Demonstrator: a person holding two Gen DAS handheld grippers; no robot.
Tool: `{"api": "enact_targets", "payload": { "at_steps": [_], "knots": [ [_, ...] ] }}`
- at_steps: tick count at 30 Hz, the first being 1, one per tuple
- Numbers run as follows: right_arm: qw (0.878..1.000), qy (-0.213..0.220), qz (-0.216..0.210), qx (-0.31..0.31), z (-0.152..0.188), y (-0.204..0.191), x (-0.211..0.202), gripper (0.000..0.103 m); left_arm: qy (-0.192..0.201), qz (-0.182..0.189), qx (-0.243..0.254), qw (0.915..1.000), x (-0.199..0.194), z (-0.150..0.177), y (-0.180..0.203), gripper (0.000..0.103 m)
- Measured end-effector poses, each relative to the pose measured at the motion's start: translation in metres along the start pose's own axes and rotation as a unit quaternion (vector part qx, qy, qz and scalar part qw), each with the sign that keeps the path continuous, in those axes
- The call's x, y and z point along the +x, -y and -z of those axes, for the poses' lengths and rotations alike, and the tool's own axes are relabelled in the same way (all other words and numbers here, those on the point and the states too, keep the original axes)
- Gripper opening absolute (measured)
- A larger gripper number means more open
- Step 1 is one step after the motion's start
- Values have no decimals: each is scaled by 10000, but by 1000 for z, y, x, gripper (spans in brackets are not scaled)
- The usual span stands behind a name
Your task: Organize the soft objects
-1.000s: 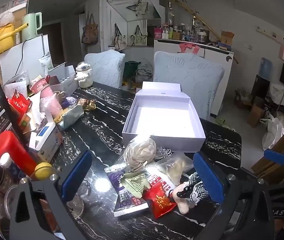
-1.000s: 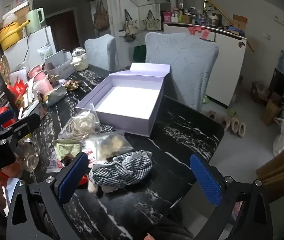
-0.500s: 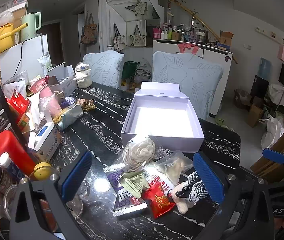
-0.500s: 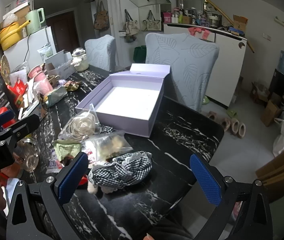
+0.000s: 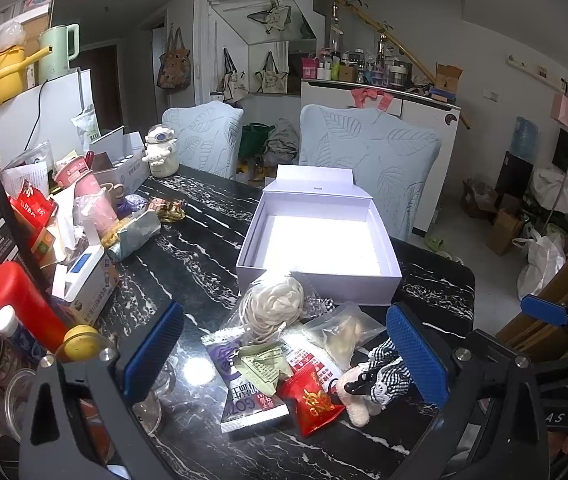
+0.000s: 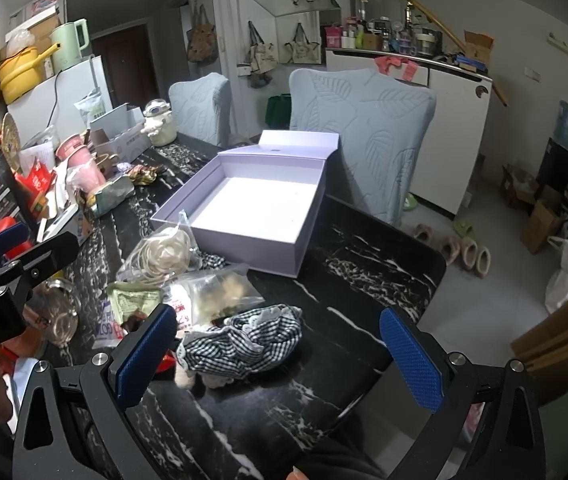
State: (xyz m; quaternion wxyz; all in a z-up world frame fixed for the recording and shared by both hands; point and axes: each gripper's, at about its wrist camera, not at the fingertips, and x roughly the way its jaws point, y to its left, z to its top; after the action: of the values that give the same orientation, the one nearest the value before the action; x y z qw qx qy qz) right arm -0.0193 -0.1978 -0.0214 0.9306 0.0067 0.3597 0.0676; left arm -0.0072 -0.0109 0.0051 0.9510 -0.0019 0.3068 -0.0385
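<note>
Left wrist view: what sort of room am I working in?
Most likely a lived-in home dining area. A black marble-patterned dining table has two pale blue leaf-quilted chairs drawn up to it, a white fridge carries a pale green electric kettle, and canvas tote bags hang on the wall.

Plush toy (image 6: 203,376) mostly hidden under checkered cloth (image 6: 243,344)

"GO" on purple packet (image 5: 249,396)
</note>
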Motion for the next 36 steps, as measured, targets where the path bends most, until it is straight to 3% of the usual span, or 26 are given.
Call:
{"api": "enact_targets", "payload": {
  "at_steps": [36],
  "knots": [
    [9999,111,53,1,-5,6,-10,103,104,71,-20,9999,-9,0,-1,103]
  ]
}}
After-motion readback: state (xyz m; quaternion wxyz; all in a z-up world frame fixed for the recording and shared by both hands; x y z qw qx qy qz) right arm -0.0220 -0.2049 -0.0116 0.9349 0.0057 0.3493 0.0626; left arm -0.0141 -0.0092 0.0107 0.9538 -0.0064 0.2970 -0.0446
